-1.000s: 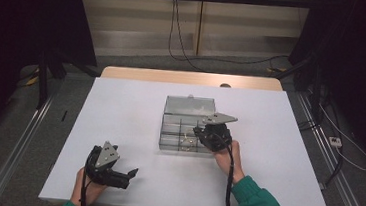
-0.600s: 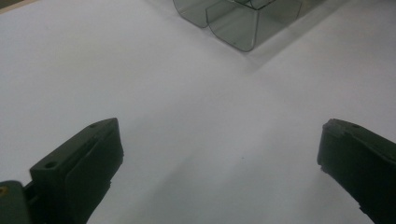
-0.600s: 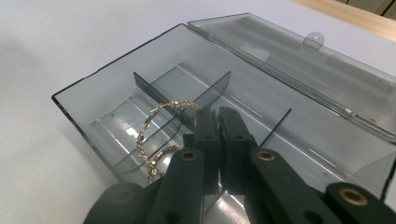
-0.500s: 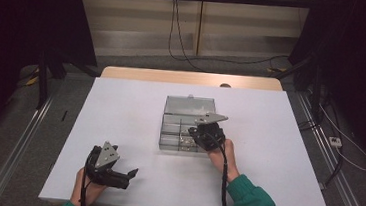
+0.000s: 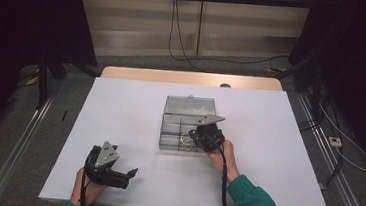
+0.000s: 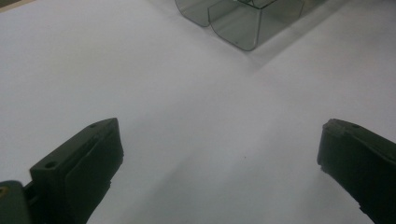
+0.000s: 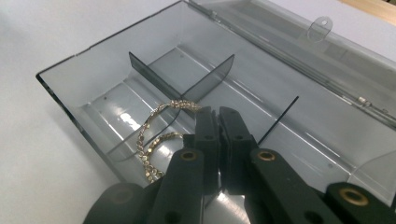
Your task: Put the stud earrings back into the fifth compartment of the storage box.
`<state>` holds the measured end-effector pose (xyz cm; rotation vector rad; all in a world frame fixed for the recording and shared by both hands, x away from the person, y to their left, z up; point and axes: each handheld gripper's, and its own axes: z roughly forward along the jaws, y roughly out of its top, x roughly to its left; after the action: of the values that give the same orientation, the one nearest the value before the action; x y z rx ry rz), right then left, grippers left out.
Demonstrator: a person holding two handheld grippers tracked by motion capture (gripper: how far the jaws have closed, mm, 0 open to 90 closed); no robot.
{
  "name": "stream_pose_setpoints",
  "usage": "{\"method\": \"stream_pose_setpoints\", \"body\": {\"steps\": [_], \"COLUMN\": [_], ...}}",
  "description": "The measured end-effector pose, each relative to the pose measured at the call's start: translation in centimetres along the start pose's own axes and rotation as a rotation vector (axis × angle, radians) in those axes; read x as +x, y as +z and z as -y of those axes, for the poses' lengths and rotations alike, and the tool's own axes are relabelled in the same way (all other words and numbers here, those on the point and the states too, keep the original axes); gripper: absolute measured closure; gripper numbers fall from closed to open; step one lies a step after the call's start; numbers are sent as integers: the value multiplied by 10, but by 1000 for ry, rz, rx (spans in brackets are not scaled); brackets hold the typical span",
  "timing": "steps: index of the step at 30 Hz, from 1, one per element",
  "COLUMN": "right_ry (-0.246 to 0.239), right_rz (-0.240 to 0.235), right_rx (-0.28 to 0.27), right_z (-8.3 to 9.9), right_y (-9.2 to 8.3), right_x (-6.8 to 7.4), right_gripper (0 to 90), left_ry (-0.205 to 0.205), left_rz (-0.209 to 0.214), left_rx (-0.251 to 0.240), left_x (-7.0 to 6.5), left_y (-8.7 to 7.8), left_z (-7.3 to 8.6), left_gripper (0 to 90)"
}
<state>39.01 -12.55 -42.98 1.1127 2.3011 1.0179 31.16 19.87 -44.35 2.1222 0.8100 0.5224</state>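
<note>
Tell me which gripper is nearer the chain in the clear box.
Right. The right gripper is over the box, jaws shut at the chain. The left gripper rests on the table, well apart from it.

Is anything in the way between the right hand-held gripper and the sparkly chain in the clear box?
Nothing visible. The right hand-held gripper, jaws shut, reaches inside the open clear plastic divided box, its tips right at the gold sparkly chain, which drapes over a low grey divider.

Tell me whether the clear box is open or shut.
Open. The clear box has its lid swung back flat behind it, so the dividers and a sparkly bracelet inside lie uncovered.
</note>
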Motion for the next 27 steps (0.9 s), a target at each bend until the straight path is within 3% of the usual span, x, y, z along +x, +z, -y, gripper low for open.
{"method": "stream_pose_setpoints", "body": {"steps": [4, 7, 16, 27], "right_ry": [-10, 2, 43, 37], "right_rz": [-4, -8, -29, -90], "right_rx": [23, 23, -18, -36], "right_z": [1, 2, 5, 17], "right_y": [1, 1, -18, -39], "right_x": [1, -1, -15, -25], "right_gripper": [868, 677, 408, 133], "left_ry": [2, 1, -4, -1], "left_rz": [0, 0, -3, -1], "left_rx": [2, -1, 1, 1], "left_x": [0, 0, 1, 0], "left_y": [0, -1, -1, 0], "left_z": [0, 0, 0, 0], "left_gripper": [0, 0, 0, 0]}}
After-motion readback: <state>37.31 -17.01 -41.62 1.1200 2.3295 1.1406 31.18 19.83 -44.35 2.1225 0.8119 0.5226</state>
